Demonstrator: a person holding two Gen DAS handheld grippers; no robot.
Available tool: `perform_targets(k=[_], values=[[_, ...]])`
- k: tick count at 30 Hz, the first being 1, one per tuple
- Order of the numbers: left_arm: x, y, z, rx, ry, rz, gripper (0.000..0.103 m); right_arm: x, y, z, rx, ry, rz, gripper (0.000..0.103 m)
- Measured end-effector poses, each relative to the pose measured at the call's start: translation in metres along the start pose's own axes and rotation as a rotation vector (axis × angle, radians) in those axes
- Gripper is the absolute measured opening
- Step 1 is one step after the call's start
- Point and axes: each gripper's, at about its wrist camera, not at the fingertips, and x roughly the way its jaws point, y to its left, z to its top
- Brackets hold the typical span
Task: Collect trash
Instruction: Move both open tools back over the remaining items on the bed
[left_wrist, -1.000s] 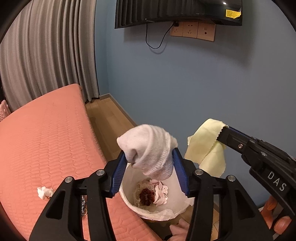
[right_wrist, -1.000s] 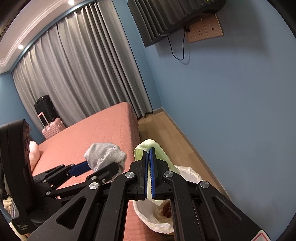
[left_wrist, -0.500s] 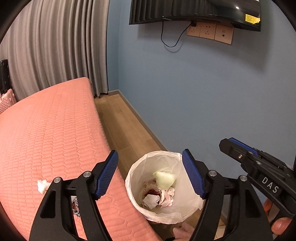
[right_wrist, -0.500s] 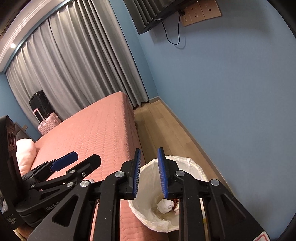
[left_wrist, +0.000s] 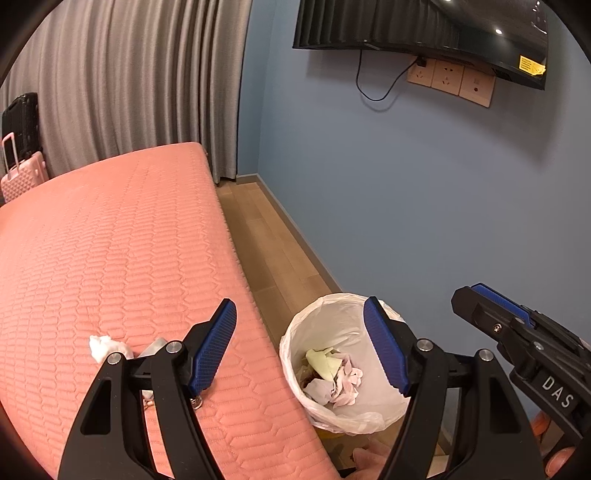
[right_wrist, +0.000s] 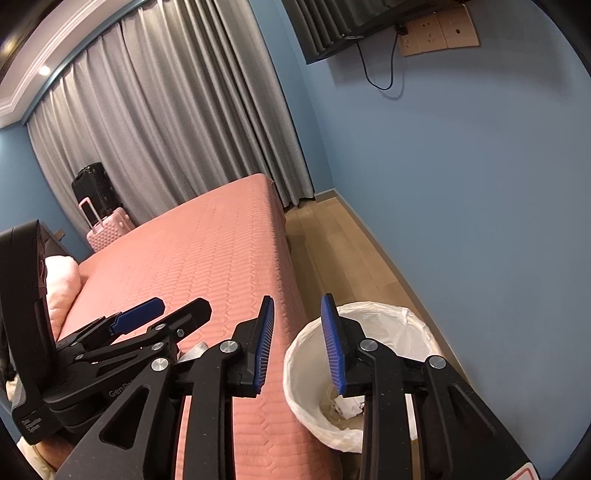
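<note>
both grippers empty above lined bin (left_wrist: 295, 332)
left gripper (left_wrist: 300, 347) spread wide, right gripper (right_wrist: 297, 341) just opening; sock (left_wrist: 345, 380) and yellow cloth (left_wrist: 323, 363) binned, crumpled tissue (left_wrist: 101, 346) left on bed (left_wrist: 110, 240).

small items behind left claw finger (left_wrist: 212, 349) unidentifiable, television (left_wrist: 417, 26) cropped

Quilted matt cloth bed cover (left_wrist: 122, 258), thin glossy plastic bin liner (left_wrist: 332, 317), wood floor (left_wrist: 273, 251)
</note>
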Motion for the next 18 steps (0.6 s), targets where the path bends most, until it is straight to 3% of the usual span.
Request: perform_targets(k=[9, 12, 18], values=[[-0.009, 0.039, -0.011, -0.076, 0.003, 0.038, 0.068, 0.009, 0.033, -0.016, -0.040, 0.039, 0.040, 0.032], [-0.013, 0.053, -0.016, -0.102, -0.004, 0.064, 0.076, 0.013, 0.045, -0.023, -0.051, 0.056, 0.058, 0.032], [-0.018, 0.082, -0.024, -0.149, -0.008, 0.106, 0.077, 0.024, 0.075, -0.036, -0.087, 0.087, 0.093, 0.032]])
